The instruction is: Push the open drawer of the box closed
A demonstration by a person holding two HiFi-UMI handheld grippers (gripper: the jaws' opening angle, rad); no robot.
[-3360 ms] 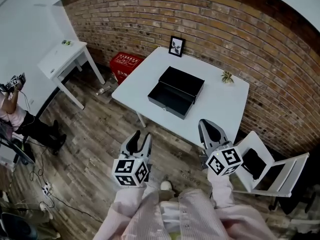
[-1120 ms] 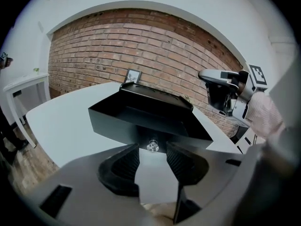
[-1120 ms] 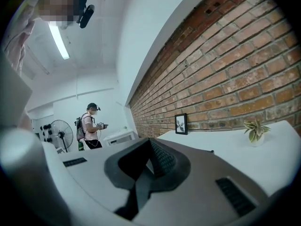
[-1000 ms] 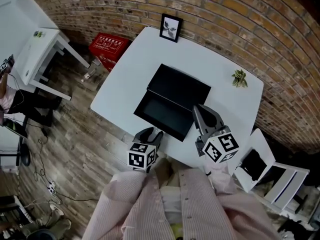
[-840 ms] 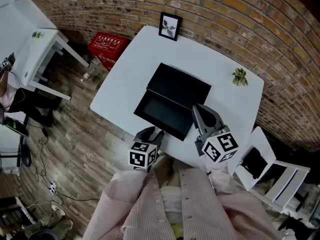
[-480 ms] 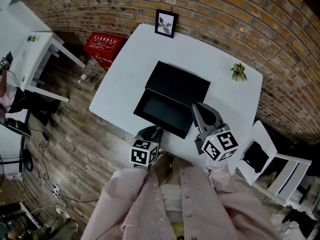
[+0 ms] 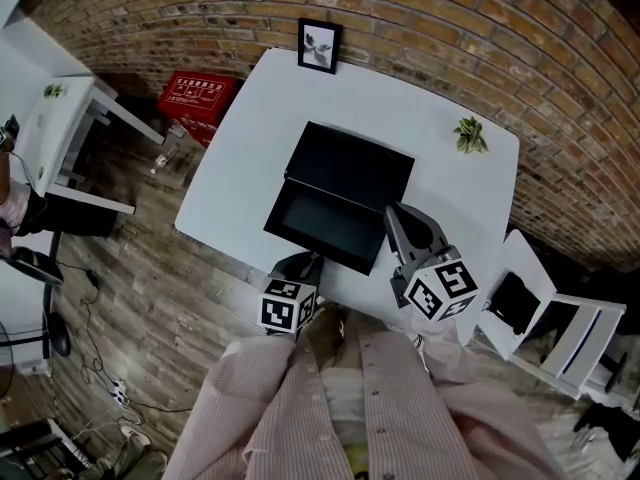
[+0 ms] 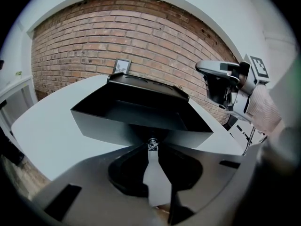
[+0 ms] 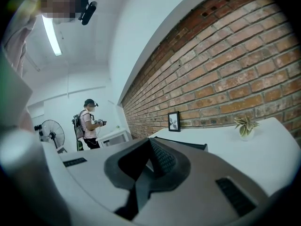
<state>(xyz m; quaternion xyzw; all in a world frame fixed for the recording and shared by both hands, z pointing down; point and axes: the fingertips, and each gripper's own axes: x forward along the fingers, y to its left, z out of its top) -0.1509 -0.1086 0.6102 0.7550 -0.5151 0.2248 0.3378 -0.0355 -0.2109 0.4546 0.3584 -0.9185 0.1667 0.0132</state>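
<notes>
Box: we see the black rectangular box [image 7: 352, 166] lying flat near the middle of the white counter [image 7: 450, 193], its mouth facing us.
Drawer: the open black drawer [image 7: 318, 220] is pulled well out toward the counter's near edge and looks empty, so the closing is not yet done.
Left fingers: the left gripper [image 8: 151, 145] is closing its fingers onto the small metal knob [image 8: 151, 143] at the centre of the drawer front, and the tips look to touch it on either side.
Right fingers: the right gripper [image 7: 394, 214] hovers near the drawer's right side, its fingers together on nothing.
Step in hand: we judge it to be making contact with the drawer front before the push.
How to do it well: we should push straight along the drawer's run, centred at the knob, so it does not skew and jam. A light hold is enough.
Risk: the box may slide back on the smooth counter, so we would press slowly and could steady the box with the right gripper.
</notes>
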